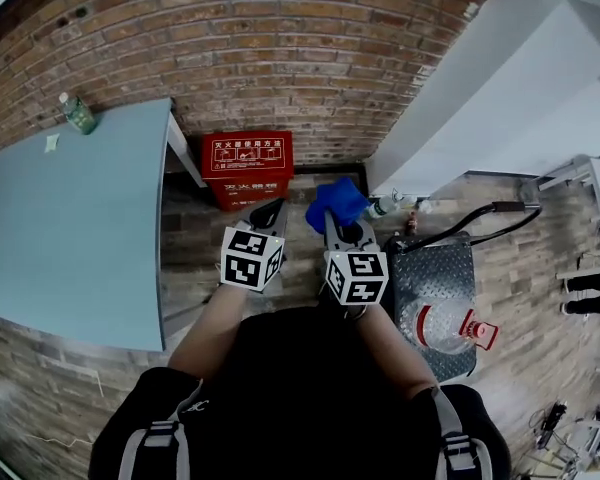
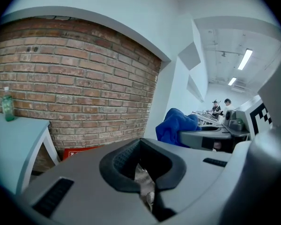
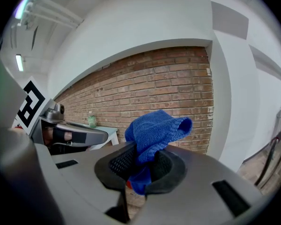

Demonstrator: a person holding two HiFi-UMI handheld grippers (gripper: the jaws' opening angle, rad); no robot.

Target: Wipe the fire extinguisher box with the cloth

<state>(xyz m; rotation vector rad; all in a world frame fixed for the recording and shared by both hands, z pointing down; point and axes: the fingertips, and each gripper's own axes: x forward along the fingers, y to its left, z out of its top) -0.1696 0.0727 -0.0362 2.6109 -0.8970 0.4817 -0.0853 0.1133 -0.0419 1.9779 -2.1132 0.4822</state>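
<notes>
We hold both grippers out over the brick-pattern floor (image 1: pixel 195 268), facing the brick wall (image 1: pixel 280 58).

The right gripper (image 1: pixel 342 230) has its jaws clamped on the blue cloth (image 1: pixel 337 203). In the right gripper view the cloth (image 3: pixel 154 130) is pinched between the black pads. Most of it bunches up above the jaws in a folded lump, and a short tail hangs below them.

The left gripper (image 1: pixel 270 216) sits just beside the right one, on its left. In the left gripper view its jaws (image 2: pixel 143 165) are together with nothing between them, and only floor shows through the gap behind the pads. The same view shows the cloth (image 2: pixel 177 124) off to the right, on the other gripper.

The red fire extinguisher box (image 1: pixel 247 168) stands on the floor at the foot of the brick wall, just beside the far right leg of the worktop (image 1: pixel 70 228). It is ahead of both grippers and apart from them, and the cloth is not touching it. White print shows on its lid. In the left gripper view only a red sliver of it (image 2: pixel 77 151) shows above the gripper body.

The light blue worktop is at our left. A green-labelled bottle (image 1: pixel 78 114) stands upright near its far left corner, with a small scrap (image 1: pixel 52 143) near it.

At our right, a metal-plate trolley (image 1: pixel 435 268) carries a clear water jug (image 1: pixel 435 323).
</notes>
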